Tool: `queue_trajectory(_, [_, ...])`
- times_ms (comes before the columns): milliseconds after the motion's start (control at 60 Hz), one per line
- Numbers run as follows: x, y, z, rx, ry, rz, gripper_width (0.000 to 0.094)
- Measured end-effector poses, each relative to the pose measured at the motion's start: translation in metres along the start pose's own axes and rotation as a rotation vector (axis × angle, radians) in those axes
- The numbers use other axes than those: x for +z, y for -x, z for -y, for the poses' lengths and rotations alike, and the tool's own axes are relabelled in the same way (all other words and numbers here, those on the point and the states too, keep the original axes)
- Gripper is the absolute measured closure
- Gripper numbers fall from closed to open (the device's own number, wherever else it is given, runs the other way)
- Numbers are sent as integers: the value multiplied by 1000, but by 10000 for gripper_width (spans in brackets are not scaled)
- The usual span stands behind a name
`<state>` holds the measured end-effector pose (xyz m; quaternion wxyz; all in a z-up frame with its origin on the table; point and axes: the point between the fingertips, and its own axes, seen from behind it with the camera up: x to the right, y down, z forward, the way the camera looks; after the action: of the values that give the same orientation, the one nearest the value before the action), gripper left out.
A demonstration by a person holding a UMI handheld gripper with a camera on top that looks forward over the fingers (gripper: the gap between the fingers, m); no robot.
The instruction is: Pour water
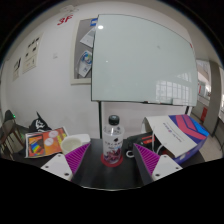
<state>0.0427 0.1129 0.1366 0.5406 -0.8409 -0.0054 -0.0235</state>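
Observation:
A clear plastic water bottle with a white cap and a red-patterned label stands upright on the dark table. It stands between my gripper's two fingers, with a gap at each side. The left finger's magenta pad and the right finger's pad are spread wide apart. The gripper is open and holds nothing. No cup or other vessel shows near the bottle.
A colourful book lies on the table left of the fingers. White and purple boxes lie to the right. A large whiteboard stands behind the table, with posters on the wall beside it.

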Motion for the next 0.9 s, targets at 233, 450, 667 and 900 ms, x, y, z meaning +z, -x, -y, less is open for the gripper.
queue_trajectory(233, [-147, 22, -19, 41, 39, -40, 94])
queue_trajectory(450, [-247, 38, -41, 17, 41, -61, 94])
queue_trajectory(667, [-294, 46, -47, 14, 33, -88, 94])
queue_trajectory(900, [-307, 52, -45, 3, 27, -80, 92])
